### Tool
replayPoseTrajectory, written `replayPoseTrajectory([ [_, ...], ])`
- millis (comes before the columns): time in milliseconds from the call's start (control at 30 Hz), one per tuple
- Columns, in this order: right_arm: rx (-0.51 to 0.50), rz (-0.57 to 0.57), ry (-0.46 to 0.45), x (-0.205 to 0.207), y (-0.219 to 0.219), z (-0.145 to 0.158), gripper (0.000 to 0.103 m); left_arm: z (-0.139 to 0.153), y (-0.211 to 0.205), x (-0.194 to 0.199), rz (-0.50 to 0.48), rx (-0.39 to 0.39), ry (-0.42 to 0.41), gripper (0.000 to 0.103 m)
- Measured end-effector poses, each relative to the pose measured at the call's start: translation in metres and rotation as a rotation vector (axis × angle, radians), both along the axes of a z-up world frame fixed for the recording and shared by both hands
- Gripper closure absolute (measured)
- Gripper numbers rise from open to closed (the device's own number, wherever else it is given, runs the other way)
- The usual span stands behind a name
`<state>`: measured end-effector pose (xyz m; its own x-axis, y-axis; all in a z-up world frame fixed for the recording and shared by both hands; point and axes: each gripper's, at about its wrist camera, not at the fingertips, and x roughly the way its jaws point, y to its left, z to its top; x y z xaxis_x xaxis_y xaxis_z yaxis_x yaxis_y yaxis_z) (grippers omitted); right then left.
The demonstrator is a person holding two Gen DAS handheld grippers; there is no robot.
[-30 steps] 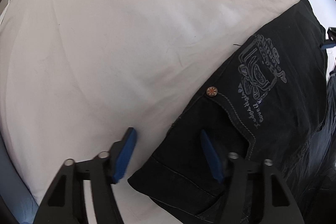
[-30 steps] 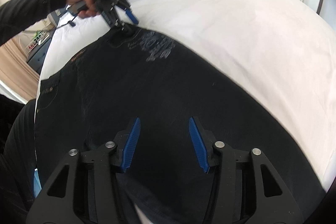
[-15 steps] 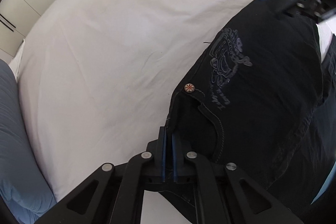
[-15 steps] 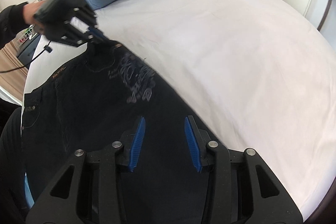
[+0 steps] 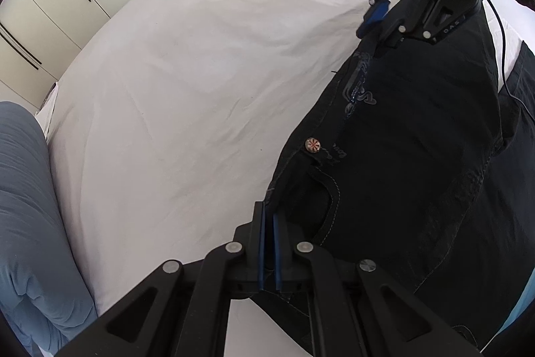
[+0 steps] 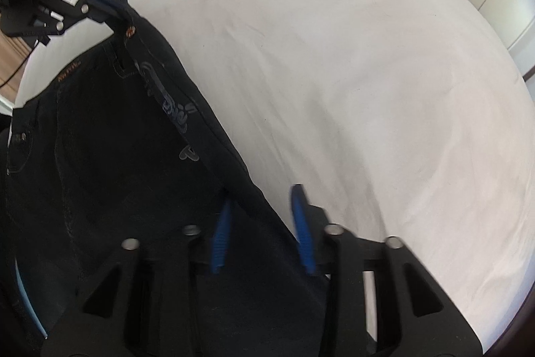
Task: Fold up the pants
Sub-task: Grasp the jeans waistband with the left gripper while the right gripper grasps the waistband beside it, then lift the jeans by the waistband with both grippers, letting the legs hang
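The left gripper [image 5: 269, 223] pinches the pants [image 5: 418, 156] corner, the right gripper [image 6: 262, 223] is open around their edge; folding has barely begun.

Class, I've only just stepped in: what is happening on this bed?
A person with a handheld gripper in each hand is folding dark denim pants on a white bedsheet. The left gripper is clamped shut on the waistband corner near the metal button. The right gripper is open, straddling the pants' edge farther down the leg.
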<state>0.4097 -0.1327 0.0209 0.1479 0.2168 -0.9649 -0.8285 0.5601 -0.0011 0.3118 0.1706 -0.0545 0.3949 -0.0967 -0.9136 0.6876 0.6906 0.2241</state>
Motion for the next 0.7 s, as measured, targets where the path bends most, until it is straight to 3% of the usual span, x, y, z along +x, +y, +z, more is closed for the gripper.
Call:
replayPoseTrajectory([
  [67, 0.007, 0.000, 0.000, 0.001, 0.004, 0.001, 0.095, -0.009, -0.014, 0.004, -0.001, 0.005, -0.004, 0.099],
  [267, 0.016, -0.006, -0.063, -0.013, 0.005, 0.013, 0.101, -0.009, -0.027, -0.010, 0.005, 0.004, -0.031, 0.100],
  [433, -0.021, 0.033, -0.216, -0.055, 0.011, 0.032, 0.102, 0.002, -0.023, -0.025, 0.009, 0.016, -0.056, 0.100],
  [700, -0.249, 0.409, -0.467, -0.176, 0.042, 0.028, 0.102, 0.006, -0.028, -0.095, -0.065, 0.088, -0.109, 0.100],
])
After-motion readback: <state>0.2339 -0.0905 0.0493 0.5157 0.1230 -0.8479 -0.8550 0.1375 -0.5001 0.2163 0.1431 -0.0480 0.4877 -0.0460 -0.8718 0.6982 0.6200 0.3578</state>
